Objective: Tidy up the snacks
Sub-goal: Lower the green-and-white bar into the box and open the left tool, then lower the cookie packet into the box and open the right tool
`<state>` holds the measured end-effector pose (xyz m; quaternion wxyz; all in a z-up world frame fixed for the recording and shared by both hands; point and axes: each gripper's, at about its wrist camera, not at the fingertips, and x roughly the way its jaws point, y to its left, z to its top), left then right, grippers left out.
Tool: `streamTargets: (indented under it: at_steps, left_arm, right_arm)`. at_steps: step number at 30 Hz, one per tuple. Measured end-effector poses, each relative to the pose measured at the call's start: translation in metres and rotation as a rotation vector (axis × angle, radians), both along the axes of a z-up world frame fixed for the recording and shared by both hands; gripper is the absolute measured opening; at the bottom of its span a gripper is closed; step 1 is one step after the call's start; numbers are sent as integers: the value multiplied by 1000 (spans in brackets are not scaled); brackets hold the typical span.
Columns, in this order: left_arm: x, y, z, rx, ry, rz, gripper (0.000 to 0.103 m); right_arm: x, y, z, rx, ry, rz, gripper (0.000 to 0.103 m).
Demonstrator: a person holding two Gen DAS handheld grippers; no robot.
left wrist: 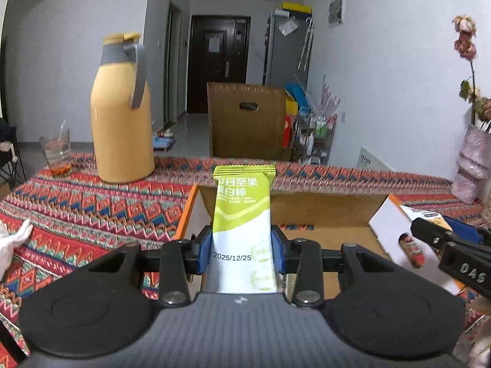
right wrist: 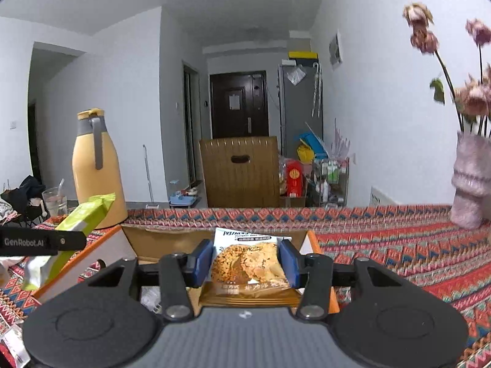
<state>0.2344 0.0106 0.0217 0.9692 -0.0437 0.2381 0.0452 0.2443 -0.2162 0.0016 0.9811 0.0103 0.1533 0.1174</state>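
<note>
At the left of the left wrist view, a tall yellow jug [left wrist: 122, 113] and a glass [left wrist: 56, 150] are seen on the patterned worktop [left wrist: 76, 208]. The jug could be knocked over if the bar were swung that way, because it is tall and stands near the box's left side.

In the middle of that view, the left claw [left wrist: 242, 250] is seen closed on a green snack bar [left wrist: 242, 224], which is held upright above the open cardboard box [left wrist: 322, 211]. Only the lower part of the bar is pinched (the wrapper looks smooth), so it could slip out or tip if it were moved fast.

At the right of that view, the right claw [left wrist: 429, 230] is seen close by. The two claws could be bumped together over the box, since both are aimed at the same opening.

In the middle of the right wrist view, the right claw is seen closed on a cookie packet [right wrist: 250, 265], just above the box. The cookie could be cracked if it were squeezed harder or dropped from high up.
</note>
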Motion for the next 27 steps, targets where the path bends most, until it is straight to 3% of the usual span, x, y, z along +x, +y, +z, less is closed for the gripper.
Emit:
streamTargets:
  at_steps: [6,14,17,19,21,23,27]
  left_arm:
    - [9,5,-17,-12,52,-2,39]
    - [6,4,-18,-17,42,-6,41]
    - [1,5,-15,-25,19,-8,59]
    - [-3,5,-12,-13,-11,5,87]
    - [-8,3,-9,-10,-37,10,101]
    - [-12,3,-6,-14,-55,8,103]
    - [-14,3,-4,-19,-59,6,103]
  right_arm:
    - [7,2,-13,10,43,12,47]
    - [9,3,-19,1,66,0,49]
    - [8,2,-20,11,72,-2,54]
    - [7,0,-19,25,75,2,67]
    - [5,0,-18,26,69,-4,92]
    - [4,-1,-19,29,61,-8,102]
    - [5,-3,-18,47,63,-16,103]
